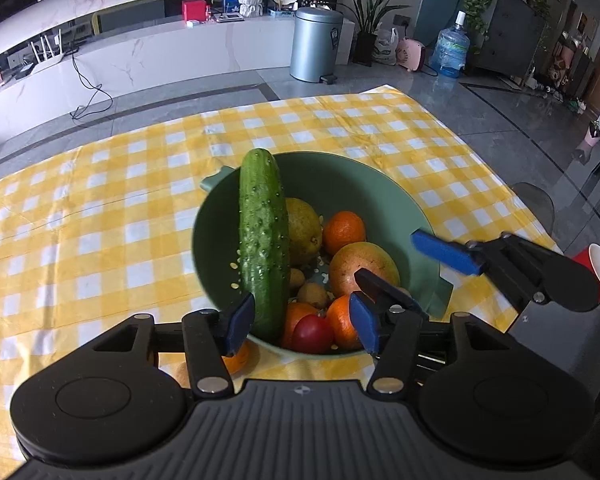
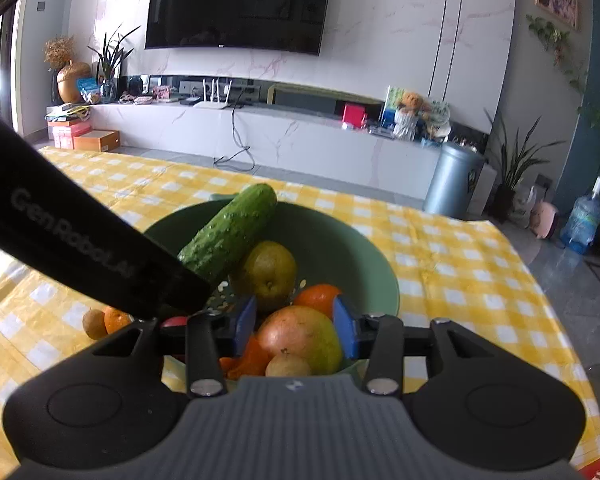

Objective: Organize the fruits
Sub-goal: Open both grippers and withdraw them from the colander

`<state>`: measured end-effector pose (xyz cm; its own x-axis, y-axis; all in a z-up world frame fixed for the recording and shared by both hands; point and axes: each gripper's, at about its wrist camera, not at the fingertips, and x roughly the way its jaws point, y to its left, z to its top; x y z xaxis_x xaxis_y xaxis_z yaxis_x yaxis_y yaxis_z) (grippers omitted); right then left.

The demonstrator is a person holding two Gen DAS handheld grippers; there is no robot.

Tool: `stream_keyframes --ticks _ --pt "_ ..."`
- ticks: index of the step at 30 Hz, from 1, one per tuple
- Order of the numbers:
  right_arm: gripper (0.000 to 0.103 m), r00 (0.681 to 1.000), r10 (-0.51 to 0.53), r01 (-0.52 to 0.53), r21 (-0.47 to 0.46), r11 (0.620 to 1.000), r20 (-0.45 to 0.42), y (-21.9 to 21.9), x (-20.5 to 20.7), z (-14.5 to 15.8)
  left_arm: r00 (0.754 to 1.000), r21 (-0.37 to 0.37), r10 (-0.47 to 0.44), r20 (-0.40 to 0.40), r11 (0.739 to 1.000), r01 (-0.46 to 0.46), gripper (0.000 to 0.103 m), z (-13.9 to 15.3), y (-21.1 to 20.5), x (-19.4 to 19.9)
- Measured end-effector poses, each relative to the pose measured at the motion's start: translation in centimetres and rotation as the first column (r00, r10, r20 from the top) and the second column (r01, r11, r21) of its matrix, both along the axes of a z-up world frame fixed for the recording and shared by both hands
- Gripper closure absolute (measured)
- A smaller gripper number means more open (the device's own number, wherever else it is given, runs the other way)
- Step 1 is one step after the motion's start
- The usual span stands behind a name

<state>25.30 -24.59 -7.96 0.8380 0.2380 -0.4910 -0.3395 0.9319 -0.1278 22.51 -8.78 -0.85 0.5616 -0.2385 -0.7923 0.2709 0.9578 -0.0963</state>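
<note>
A green bowl (image 1: 352,184) on the yellow checked cloth holds a cucumber (image 1: 262,240) leaning on its rim, a pear (image 1: 304,226), oranges (image 1: 344,232), a red-yellow mango (image 1: 364,266), a tomato (image 1: 312,334) and small kiwis (image 1: 312,294). My left gripper (image 1: 302,326) is open above the bowl's near rim, the cucumber's lower end next to its left pad. My right gripper (image 2: 294,326) is open, its pads on either side of the mango (image 2: 300,338). It also shows in the left wrist view (image 1: 404,264).
An orange (image 2: 116,320) and a kiwi (image 2: 94,324) lie on the cloth (image 2: 460,264) left of the bowl. A red cup (image 1: 598,276) stands at the table's right edge. The left gripper's body (image 2: 80,244) crosses the right wrist view.
</note>
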Motion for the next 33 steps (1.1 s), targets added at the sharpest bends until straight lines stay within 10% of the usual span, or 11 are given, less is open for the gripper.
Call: stream_keyframes --ticks 11,20,33 --pt "0.015 0.998 -0.052 0.047 0.105 0.993 0.047 -0.9 -1.8 1.4 0.999 -0.01 0.024 0.034 1.0 -0.023 0.03 0.7 3.0 -2.4" --pt "0.008 0.997 -0.062 0.056 0.126 0.99 0.044 0.2 -4.5 1.9 0.991 -0.073 0.125 0.05 0.99 -0.121 0.015 0.9 6.4 -3.9" --pt "0.013 0.996 0.009 0.002 0.128 0.992 -0.086 4.2 -7.5 0.9 0.994 -0.068 0.109 0.007 0.992 -0.108 0.027 0.7 10.2 -4.9"
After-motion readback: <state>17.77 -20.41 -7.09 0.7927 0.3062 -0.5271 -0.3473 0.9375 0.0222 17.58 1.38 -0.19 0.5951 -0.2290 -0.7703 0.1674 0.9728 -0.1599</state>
